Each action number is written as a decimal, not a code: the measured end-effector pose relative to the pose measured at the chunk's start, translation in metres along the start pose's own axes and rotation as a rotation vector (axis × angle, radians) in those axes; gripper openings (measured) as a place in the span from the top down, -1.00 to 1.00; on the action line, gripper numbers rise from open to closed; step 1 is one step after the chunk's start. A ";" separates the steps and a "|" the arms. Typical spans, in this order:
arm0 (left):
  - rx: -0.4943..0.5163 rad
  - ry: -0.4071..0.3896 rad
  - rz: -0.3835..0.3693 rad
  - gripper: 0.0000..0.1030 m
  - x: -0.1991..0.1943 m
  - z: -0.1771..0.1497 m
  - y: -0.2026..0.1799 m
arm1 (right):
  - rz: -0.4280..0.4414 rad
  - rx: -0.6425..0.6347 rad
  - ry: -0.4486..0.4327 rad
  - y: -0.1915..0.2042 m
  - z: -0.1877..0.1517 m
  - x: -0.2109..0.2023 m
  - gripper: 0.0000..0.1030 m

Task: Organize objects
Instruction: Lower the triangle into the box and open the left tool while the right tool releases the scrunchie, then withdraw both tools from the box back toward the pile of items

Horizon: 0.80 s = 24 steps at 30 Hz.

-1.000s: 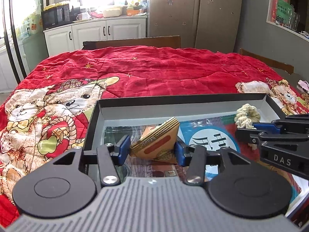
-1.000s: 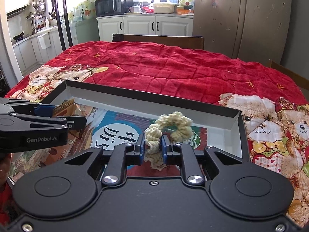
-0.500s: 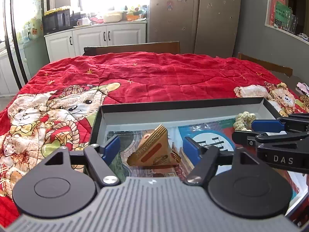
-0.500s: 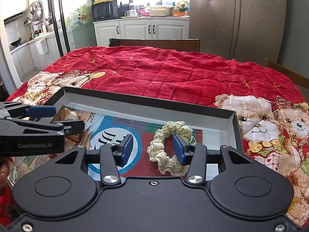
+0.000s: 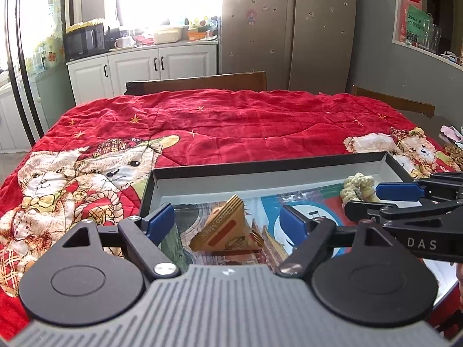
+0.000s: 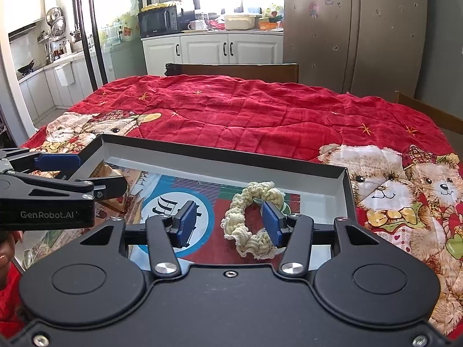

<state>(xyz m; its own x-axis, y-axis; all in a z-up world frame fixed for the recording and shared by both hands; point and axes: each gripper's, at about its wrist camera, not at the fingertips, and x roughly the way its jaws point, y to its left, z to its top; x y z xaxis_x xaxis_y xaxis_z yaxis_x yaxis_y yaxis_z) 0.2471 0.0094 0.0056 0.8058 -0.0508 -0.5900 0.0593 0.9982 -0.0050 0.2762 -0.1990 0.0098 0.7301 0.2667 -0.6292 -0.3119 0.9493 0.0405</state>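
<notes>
A shallow black box (image 5: 260, 165) with a printed picture floor lies on the red quilt; it also shows in the right wrist view (image 6: 220, 156). A gold triangular snack packet (image 5: 225, 228) lies in its left part, between the wide-apart fingers of my open left gripper (image 5: 228, 221). A cream crocheted scrunchie (image 6: 251, 219) lies in its right part, between the fingers of my open right gripper (image 6: 230, 222); it also shows in the left wrist view (image 5: 357, 186). Each gripper appears at the edge of the other's view, the right one (image 5: 405, 199) and the left one (image 6: 58, 179).
The red teddy-bear quilt (image 5: 220, 121) covers the whole table. Wooden chair backs (image 5: 199, 82) stand at the far edge and another at the right (image 5: 393, 105). White kitchen cabinets (image 6: 214, 49) and a fridge (image 6: 353, 29) are behind.
Both grippers opened and let go: the left released the snack packet, the right released the scrunchie. Both objects now lie on the box floor, and both grippers have drawn back and risen a little.
</notes>
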 end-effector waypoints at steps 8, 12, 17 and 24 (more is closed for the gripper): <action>0.021 -0.017 -0.004 -0.73 -0.011 0.001 -0.003 | 0.005 0.001 -0.011 0.000 -0.001 -0.010 0.05; 0.027 -0.022 -0.002 -0.75 -0.014 0.001 -0.003 | 0.009 0.003 -0.017 0.000 -0.001 -0.015 0.05; 0.027 -0.031 -0.002 -0.77 -0.020 0.002 -0.002 | 0.017 0.007 -0.028 -0.001 -0.001 -0.023 0.05; 0.040 -0.050 -0.008 -0.81 -0.032 0.001 -0.004 | 0.025 0.003 -0.038 0.001 -0.003 -0.034 0.05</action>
<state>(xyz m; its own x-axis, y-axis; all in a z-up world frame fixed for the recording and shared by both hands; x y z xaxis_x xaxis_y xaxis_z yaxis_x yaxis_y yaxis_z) 0.2221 0.0072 0.0255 0.8335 -0.0615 -0.5491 0.0886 0.9958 0.0230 0.2493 -0.2077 0.0284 0.7444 0.2963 -0.5983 -0.3286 0.9427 0.0580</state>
